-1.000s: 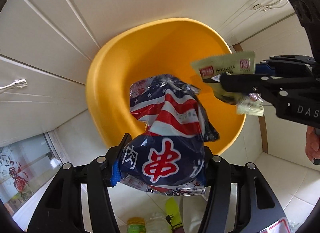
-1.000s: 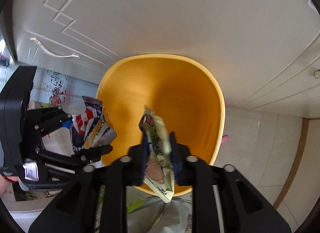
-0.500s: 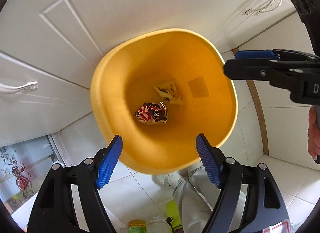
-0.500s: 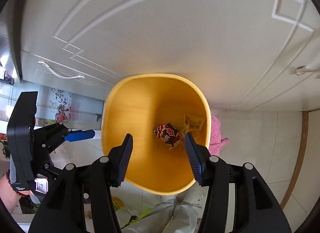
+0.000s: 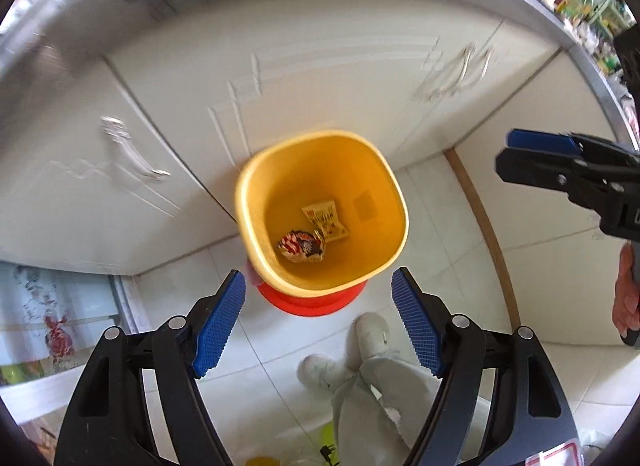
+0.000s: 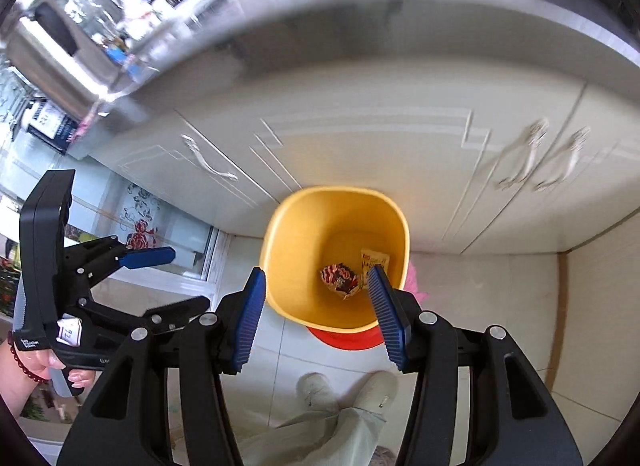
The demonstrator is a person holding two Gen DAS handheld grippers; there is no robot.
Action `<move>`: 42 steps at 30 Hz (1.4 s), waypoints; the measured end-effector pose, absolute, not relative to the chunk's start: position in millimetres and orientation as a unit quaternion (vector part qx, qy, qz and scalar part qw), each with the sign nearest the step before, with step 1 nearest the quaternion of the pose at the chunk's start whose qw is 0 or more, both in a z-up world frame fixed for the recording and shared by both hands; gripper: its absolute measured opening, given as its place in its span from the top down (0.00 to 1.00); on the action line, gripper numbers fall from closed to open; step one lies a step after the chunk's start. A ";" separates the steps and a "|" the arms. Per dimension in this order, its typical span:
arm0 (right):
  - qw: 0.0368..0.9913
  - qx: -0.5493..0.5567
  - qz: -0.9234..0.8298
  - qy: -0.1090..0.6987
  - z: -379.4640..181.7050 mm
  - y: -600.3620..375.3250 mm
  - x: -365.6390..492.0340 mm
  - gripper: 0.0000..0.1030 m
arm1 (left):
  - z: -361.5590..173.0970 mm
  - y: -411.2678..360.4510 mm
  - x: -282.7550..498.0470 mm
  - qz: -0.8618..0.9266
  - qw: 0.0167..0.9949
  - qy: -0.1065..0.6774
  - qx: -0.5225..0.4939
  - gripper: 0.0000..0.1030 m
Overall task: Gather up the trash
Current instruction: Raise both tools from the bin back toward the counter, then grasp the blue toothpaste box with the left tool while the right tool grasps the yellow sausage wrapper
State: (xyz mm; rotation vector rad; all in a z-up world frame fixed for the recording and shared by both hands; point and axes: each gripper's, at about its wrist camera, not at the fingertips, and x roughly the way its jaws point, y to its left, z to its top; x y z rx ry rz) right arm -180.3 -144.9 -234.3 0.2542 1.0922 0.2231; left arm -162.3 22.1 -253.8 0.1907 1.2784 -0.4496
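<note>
We log the bin (image 5: 256,201) as yellow inside and at the rim, with an orange-red base (image 5: 316,306) showing below. In it we see a red, white and dark striped wrapper (image 5: 299,246) and a pale yellow packet (image 5: 326,219) with red print. Gripper pads (image 5: 218,324) are blue and ribbed on black frames. Cabinet doors (image 5: 320,77) are off-white; floor tiles (image 5: 460,246) are white with a tan strip. Shoes (image 6: 316,390) are white, trousers (image 6: 320,438) are light grey-green. Glass panel (image 6: 140,225) carries a red flower pattern. Pink item (image 6: 414,282) sits behind the bin, kind unclear.
</note>
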 end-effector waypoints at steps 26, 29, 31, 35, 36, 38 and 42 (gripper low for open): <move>0.919 0.111 0.033 0.378 -96.3 -174.8 -49.1 0.10 | -110.3 51.9 -36.3 -0.076 0.876 0.475 0.038 0.05; 0.914 0.098 0.025 0.393 -107.0 -173.6 -25.0 0.10 | -108.6 54.4 -18.0 -0.066 0.874 0.480 0.035 0.05; 0.911 0.096 0.020 0.402 -115.2 -173.2 -11.8 0.10 | -106.8 57.5 -3.9 -0.063 0.874 0.481 0.030 0.05; 0.907 0.079 -0.002 0.414 -130.7 -172.3 13.5 0.10 | -106.3 61.9 27.3 -0.065 0.873 0.482 0.031 0.05; 0.906 0.075 -0.007 0.416 -134.0 -171.9 18.7 0.10 | -106.9 62.8 35.8 -0.067 0.873 0.482 0.033 0.05; 0.905 0.068 -0.019 0.419 -139.2 -171.4 26.7 0.13 | -108.7 64.1 56.5 -0.073 0.871 0.484 0.036 0.05; 0.904 0.057 -0.034 0.423 -144.7 -167.3 39.9 0.21 | -113.5 64.9 98.6 -0.086 0.867 0.489 0.038 0.05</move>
